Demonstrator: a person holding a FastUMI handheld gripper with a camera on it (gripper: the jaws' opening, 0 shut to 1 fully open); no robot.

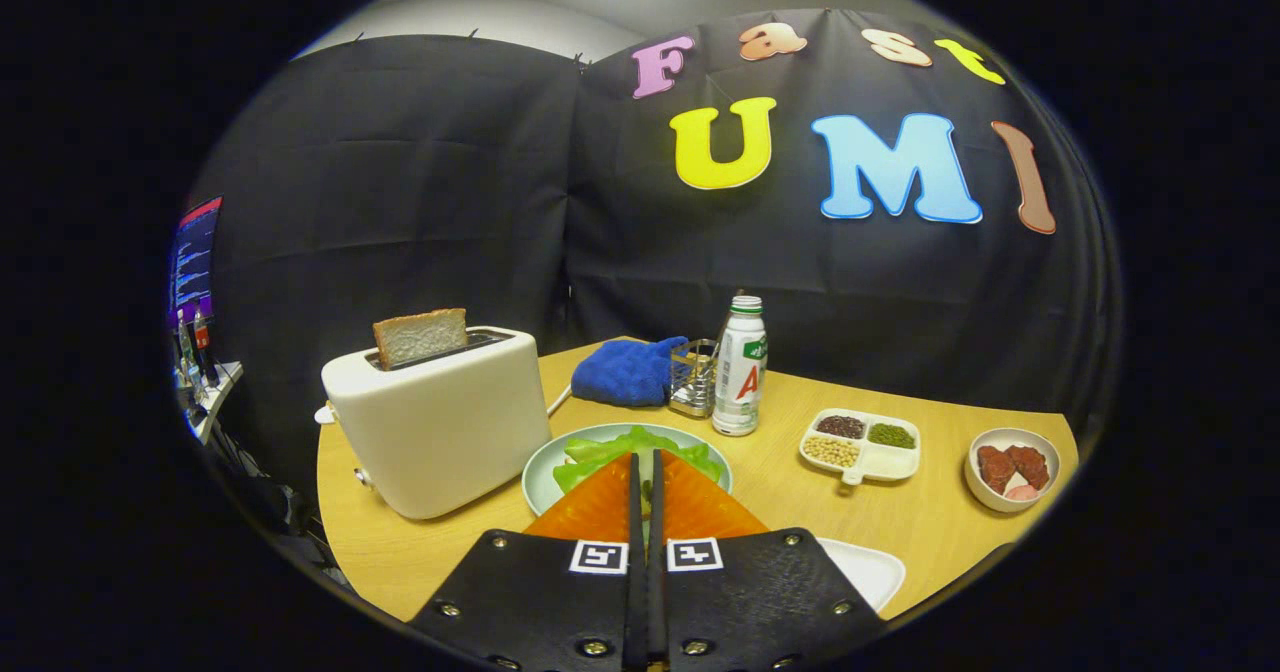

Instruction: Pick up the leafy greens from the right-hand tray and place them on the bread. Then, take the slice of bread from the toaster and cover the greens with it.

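Green leaves (640, 449) on one plate (540, 482); one bread slice (420, 336) in one toaster (440, 422). Gripper (645, 472) fingers pressed together, holding nothing.

Your gripper (645, 472), fingers closed together, hangs over greens (630, 449) on plate (537, 482). Toaster (440, 427) crowds the left; bottle (741, 377), rack (692, 379), mitt (628, 372) block beyond. Bare table (770, 472) open rightward before divided dish (862, 444).

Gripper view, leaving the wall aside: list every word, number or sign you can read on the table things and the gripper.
None can be read.
On the bottle: label print too blurred.
On the screen: too small.
On the gripper, shut with its fingers over the leafy greens: two square coded markers, no words.
On the toaster: no text.
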